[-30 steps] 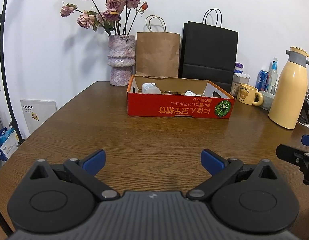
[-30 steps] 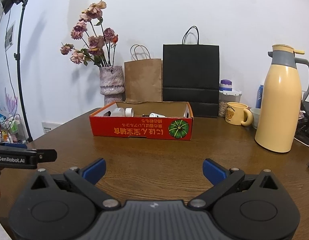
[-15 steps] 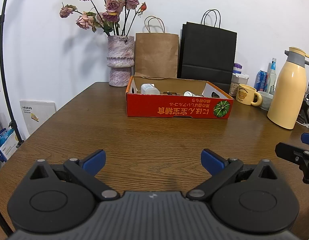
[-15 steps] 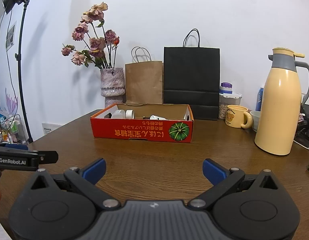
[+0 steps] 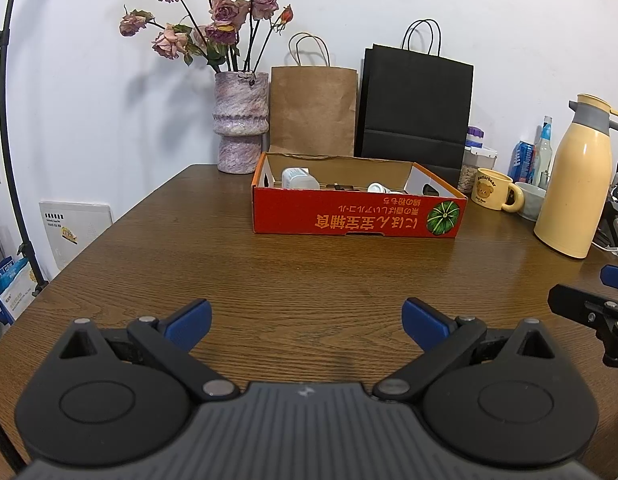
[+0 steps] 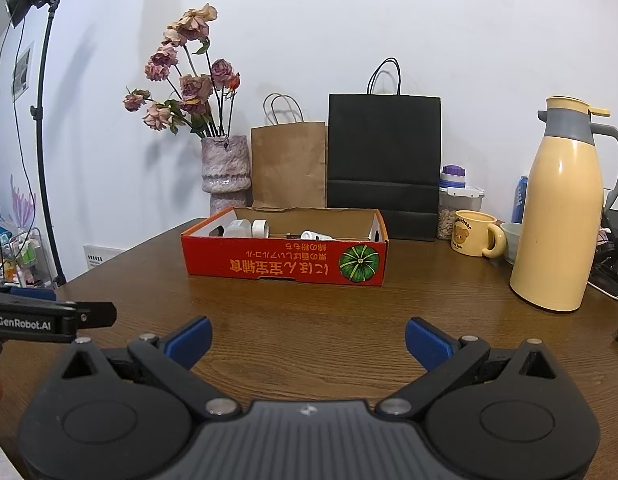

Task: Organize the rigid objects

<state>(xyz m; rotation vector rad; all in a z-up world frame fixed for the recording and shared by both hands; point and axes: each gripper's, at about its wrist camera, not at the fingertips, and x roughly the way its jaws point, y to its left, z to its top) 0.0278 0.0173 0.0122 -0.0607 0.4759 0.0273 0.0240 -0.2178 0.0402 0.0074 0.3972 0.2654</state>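
Note:
A red cardboard box (image 5: 357, 218) stands at the far middle of the wooden table (image 5: 309, 272); it also shows in the right wrist view (image 6: 285, 264). Inside lie a white bottle (image 5: 297, 178), a small white item (image 5: 379, 189) and other pieces I cannot make out. In the right wrist view I see white containers (image 6: 245, 228) in the box. My left gripper (image 5: 307, 318) is open and empty, low over the near table. My right gripper (image 6: 309, 338) is open and empty too, to the right of the left one.
A vase of dried roses (image 5: 241, 132), a brown paper bag (image 5: 313, 108) and a black bag (image 5: 415, 108) stand behind the box. A yellow mug (image 5: 493, 194), a bowl and a cream thermos (image 5: 577, 176) stand at the right. A light stand (image 6: 41, 120) is at the left.
Both views have risen and tilted slightly, so the box sits a little lower in the frame. Both grippers stay open and empty.

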